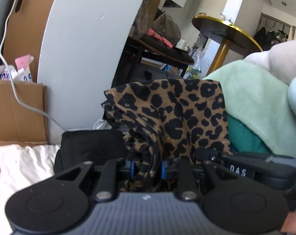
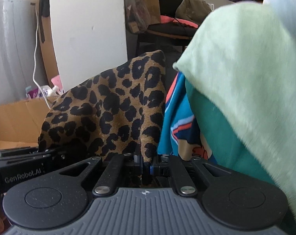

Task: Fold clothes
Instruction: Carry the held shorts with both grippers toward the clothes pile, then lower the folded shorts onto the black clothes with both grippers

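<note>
1. Both grippers are pinching the same leopard-print garment. The left hand-held gripper has its jaws closed on a bunched, gathered edge, and the right hand-held gripper is clamped down narrow on a thinner fold of it.
2. The garment's lifted up in front of both cameras, draping like a tent between the two grips, right beside the pile of other clothes.
3. To do this step well, I'd pull the two grips apart sideways so the cloth goes taut and flat before laying it down — right now the left side looks wadded, so the fold would come out lumpy.
4. Fabric looks like a thin, soft knit — tan with black blotches.
5. Next to it: a fuzzy mint-green fleece over a teal printed piece, probably a shirt, hard to tell.
6. White crinkly bedding sits below left.
</note>
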The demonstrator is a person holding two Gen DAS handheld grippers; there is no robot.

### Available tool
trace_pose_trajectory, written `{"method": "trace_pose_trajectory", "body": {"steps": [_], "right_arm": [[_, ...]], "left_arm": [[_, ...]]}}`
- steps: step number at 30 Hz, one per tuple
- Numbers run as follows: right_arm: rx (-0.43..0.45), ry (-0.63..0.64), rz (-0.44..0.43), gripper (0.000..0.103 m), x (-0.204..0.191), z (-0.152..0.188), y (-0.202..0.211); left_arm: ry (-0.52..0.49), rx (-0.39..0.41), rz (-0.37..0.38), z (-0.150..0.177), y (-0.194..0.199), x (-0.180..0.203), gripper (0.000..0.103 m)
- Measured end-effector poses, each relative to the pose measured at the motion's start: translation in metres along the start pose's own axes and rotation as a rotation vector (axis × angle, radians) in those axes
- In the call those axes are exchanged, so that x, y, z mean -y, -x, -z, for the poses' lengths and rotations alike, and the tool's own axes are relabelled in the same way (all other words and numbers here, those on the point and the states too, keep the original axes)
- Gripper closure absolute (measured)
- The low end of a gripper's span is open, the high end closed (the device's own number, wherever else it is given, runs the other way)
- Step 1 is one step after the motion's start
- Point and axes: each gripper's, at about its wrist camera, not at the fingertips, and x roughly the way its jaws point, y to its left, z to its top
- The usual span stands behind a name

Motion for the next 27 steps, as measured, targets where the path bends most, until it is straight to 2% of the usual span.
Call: {"method": "trace_pose_trajectory", "body": {"steps": [3, 6, 9, 18, 22, 27], "right_arm": [[-0.006, -0.016, -0.015, 0.097, 0.004, 0.003, -0.013], [0.001, 0.009, -0.024, 0.097, 0.002, 0.003, -0.03], [-0.006, -0.006, -0.059, 0.097, 0.007, 0.0, -0.056], [-0.033, 0.046, -0.107, 0.097, -0.006, -0.006, -0.119], [-0.062, 0.06, -0.132, 0.097, -0.012, -0.014, -0.146], [-0.105, 0.029, -0.163, 0.097, -0.011, -0.023, -0.181]], "left_arm": [[0.037, -0.009, 0.011, 0.005, -0.01, -0.012, 0.078], [0.115, -0.019, 0.071, 0.01, -0.026, -0.037, 0.078], [0.124, -0.034, 0.146, 0.009, -0.044, -0.065, 0.078], [0.19, -0.127, 0.235, -0.014, -0.099, -0.135, 0.078], [0.248, -0.158, 0.22, -0.015, -0.121, -0.156, 0.078], [0.295, -0.157, 0.188, -0.017, -0.137, -0.171, 0.078]]}}
